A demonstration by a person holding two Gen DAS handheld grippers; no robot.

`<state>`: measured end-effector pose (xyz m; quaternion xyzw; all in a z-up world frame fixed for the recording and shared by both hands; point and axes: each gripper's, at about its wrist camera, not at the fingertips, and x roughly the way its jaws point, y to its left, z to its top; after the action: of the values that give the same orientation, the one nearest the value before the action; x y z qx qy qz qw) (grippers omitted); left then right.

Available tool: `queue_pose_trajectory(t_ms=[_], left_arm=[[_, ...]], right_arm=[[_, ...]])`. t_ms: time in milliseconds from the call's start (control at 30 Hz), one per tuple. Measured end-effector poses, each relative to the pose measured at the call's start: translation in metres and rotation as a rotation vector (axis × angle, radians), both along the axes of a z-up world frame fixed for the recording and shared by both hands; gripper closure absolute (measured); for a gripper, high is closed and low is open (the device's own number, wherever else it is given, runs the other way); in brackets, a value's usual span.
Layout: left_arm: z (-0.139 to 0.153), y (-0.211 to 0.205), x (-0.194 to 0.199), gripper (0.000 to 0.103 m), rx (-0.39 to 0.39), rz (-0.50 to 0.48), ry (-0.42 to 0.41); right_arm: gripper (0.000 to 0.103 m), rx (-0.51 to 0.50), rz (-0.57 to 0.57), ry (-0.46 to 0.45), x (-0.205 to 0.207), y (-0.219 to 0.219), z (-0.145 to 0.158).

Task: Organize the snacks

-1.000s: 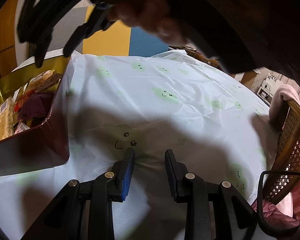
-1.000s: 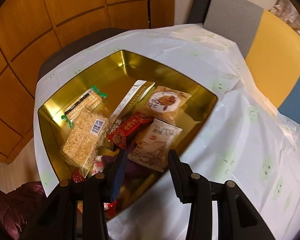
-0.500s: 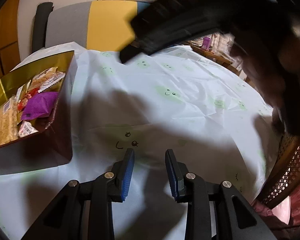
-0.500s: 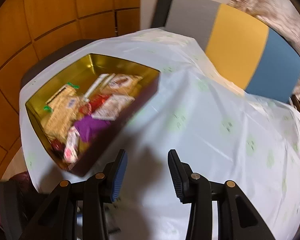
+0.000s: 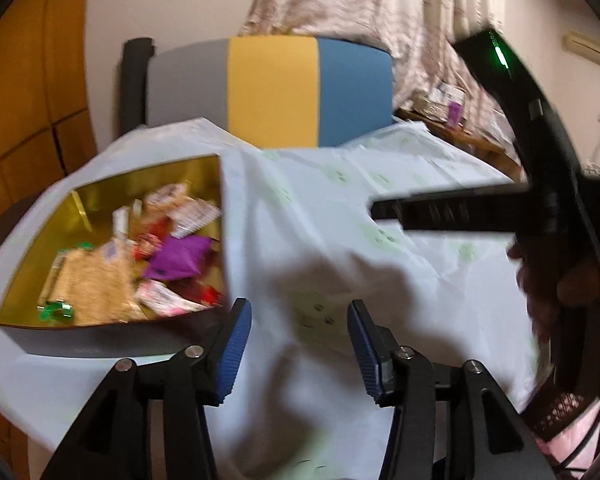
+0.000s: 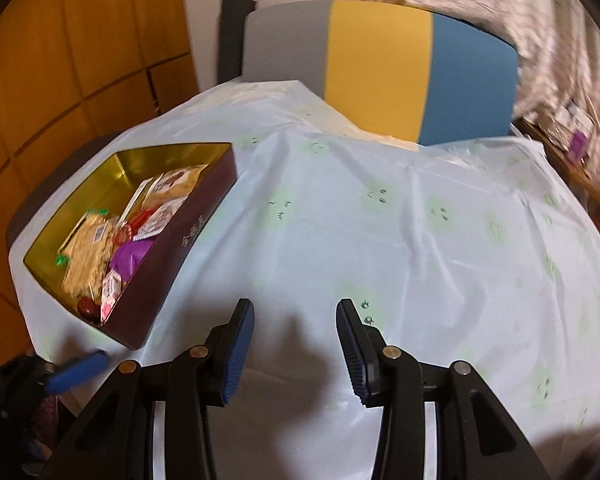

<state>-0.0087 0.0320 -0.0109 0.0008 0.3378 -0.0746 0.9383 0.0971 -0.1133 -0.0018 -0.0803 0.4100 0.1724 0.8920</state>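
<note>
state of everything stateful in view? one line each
left gripper: open, holding nothing
right gripper: open, holding nothing
snack tin: lidless, resting on the tablecloth, holding snack packets
purple packet: lying in the tin on other snacks
tablecloth: spread, creased

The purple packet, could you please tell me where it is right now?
The purple packet lies inside the gold-lined box at the left of both views, near the box's right wall, beside the cracker pack.

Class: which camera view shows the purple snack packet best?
The left wrist view: the purple packet lies almost fully exposed among the snacks in the gold-lined box. In the right wrist view, the box's dark wall hides part of it.
</note>
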Motion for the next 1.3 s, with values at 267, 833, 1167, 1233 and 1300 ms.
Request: queue_pose_trajectory(t_ms=[267,833,1167,1233,1300], left_arm=[[0.024,0.043,-0.005,0.032,0.033,0.183,-0.059],[0.024,0.105,0.000,0.019,0.011,0.416,-0.039],[0.024,0.108,0.001,0.017,0.013,0.432,-0.040],[0.023,0.108,0.001,0.017,0.012,0.432,-0.038],[0.023,0.108,0.001,0.017,0.011,0.434,-0.037]], right_arm=[[0.059,0.028,-0.068,0.005,-0.016,0.007,-0.010],[0.053,-0.011,0.017,-0.052,-0.051,0.074,-0.007],[0.053,-0.018,0.034,-0.061,-0.053,0.082,-0.007],[0.053,-0.022,0.039,-0.065,-0.054,0.083,-0.007],[0.053,-0.022,0.044,-0.068,-0.055,0.084,-0.007]])
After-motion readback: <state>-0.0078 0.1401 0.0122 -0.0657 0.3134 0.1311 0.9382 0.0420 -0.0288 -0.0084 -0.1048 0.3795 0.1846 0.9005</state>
